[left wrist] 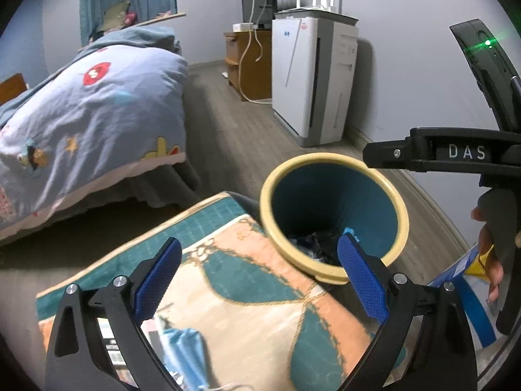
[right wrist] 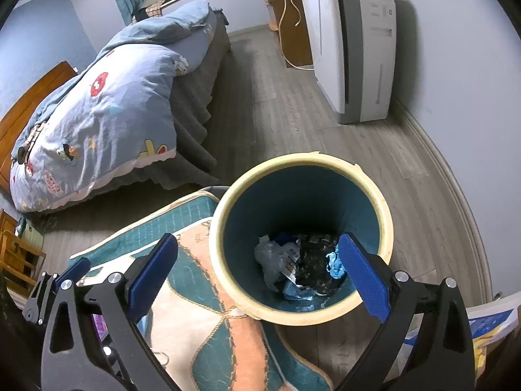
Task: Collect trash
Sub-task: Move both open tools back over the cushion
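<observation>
A teal waste bin with a cream rim (right wrist: 384, 215) stands on the floor beside a patterned cushion; it also shows in the left wrist view (left wrist: 400, 208). Inside lie crumpled trash: a clear plastic bag (right wrist: 270, 257), a blue scrap (right wrist: 335, 265) and dark bits. My right gripper (right wrist: 260, 260) is open and empty, hovering over the bin's mouth. My left gripper (left wrist: 260, 270) is open and empty above the cushion, left of the bin. A blue face mask (left wrist: 182, 345) lies on the cushion's near end below the left gripper. The right gripper's body (left wrist: 456, 153) shows at right in the left wrist view.
The teal-and-orange patterned cushion (right wrist: 202, 309) sits at the bin's left. A bed with a blue quilt (right wrist: 107, 110) fills the left. A white air purifier (right wrist: 355, 45) stands by the right wall. Blue-and-yellow papers (right wrist: 491, 322) lie at lower right. Grey wood floor (right wrist: 293, 114) lies between.
</observation>
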`<state>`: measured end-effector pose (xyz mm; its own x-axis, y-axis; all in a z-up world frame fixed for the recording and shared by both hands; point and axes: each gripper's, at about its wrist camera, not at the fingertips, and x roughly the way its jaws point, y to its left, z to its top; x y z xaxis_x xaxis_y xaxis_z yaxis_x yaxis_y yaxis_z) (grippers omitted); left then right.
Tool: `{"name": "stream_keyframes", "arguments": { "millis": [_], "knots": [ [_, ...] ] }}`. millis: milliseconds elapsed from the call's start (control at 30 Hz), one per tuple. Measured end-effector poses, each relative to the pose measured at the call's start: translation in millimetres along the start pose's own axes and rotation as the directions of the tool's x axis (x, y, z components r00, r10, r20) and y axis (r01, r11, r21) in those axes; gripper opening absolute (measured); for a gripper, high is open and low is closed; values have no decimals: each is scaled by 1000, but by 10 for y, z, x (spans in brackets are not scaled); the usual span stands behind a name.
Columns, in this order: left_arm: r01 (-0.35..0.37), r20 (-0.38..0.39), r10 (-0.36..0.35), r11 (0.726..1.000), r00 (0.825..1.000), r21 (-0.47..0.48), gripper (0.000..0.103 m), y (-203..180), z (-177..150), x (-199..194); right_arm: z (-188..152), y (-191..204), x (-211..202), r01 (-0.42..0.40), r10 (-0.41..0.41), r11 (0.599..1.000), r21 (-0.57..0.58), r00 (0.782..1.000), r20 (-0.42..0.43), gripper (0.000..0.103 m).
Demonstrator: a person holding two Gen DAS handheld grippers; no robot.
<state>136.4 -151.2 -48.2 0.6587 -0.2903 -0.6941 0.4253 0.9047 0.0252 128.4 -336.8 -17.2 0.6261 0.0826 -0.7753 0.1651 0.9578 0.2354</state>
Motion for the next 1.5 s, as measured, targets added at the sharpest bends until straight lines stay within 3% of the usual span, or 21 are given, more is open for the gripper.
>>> {"name": "stream_keyframes", "arguments": {
  "millis": [700, 1167, 1300, 1500],
  "knots": [
    [-103, -16, 102, 993, 995, -60, 96, 810, -419, -569, -174, 821, 94, -52, 48, 994, -97, 998, -43, 97],
    [-198, -50, 193, 966, 980, -166, 96, 1561, -767, -904, -439, 1431, 285, -88, 69, 977, -193, 992, -104, 97],
    [-233, -79, 221, 954, 972, -189, 96, 1768, -883, -941, -513, 1600, 352, -102, 73, 967, -232, 989, -130, 97],
    [-279, -189, 240, 935, 952, -220, 96, 2049, -1148, -817, -625, 1796, 524, -92, 38, 950, -300, 983, -179, 97]
  ]
}}
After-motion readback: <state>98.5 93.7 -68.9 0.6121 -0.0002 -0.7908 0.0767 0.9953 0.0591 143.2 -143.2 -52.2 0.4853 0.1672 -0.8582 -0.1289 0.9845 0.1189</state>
